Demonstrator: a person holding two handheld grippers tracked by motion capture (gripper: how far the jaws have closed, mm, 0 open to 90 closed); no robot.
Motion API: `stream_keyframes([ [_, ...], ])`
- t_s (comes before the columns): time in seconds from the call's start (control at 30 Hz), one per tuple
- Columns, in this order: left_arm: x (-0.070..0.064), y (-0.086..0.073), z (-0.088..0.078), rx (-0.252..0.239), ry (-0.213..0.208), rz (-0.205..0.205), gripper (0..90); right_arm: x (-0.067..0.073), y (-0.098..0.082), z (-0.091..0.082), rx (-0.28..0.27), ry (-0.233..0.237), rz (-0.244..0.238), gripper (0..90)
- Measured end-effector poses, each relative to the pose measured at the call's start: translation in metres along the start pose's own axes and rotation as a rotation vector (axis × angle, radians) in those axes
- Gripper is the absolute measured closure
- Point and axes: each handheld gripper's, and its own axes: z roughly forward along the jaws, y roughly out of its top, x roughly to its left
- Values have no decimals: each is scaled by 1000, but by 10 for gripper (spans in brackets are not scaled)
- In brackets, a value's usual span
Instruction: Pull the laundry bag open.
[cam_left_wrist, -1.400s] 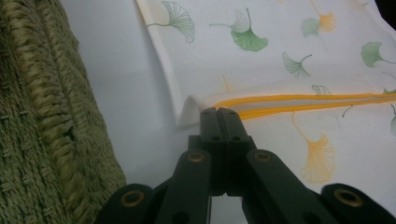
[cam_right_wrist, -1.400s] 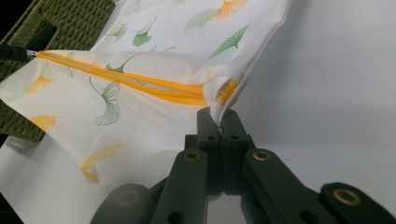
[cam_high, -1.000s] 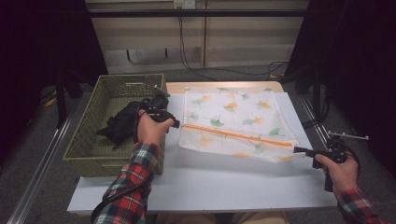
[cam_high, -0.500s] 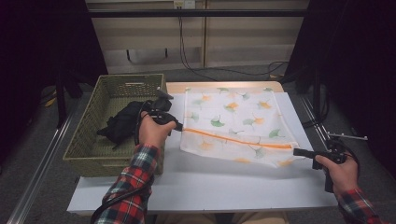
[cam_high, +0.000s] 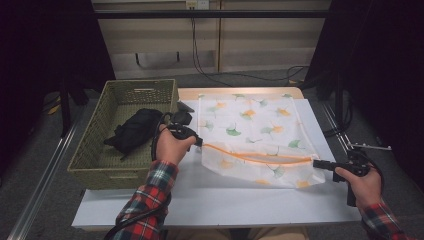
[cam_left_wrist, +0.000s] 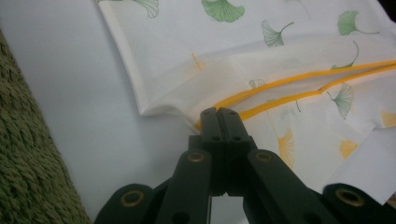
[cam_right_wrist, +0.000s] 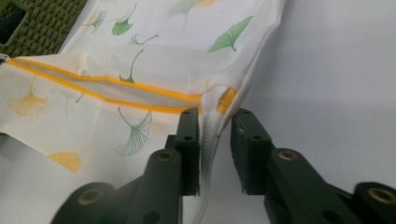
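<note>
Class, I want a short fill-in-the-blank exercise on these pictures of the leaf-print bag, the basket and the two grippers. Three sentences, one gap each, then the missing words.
1. The left gripper is shut on the end of the bag's ____ zip edge.
2. The black bundle lies inside the woven ____.
3. The right gripper has just been opening; the leaf-print bag has its corner ____ the jaws.

Missing words: orange; basket; between
</note>
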Motion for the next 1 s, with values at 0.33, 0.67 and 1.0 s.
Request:
stream_keyframes([
  [0.33,-4,-6,8,8,-7,7,900,3,3,3,-66,-12,-29,482],
  [0.67,-13,-11,16,14,-15,36,889,8,6,8,-88,-13,-68,420],
  [1.0,-13,-17,27,15,-52,30,843,13,7,13,-87,-31,-125,365],
])
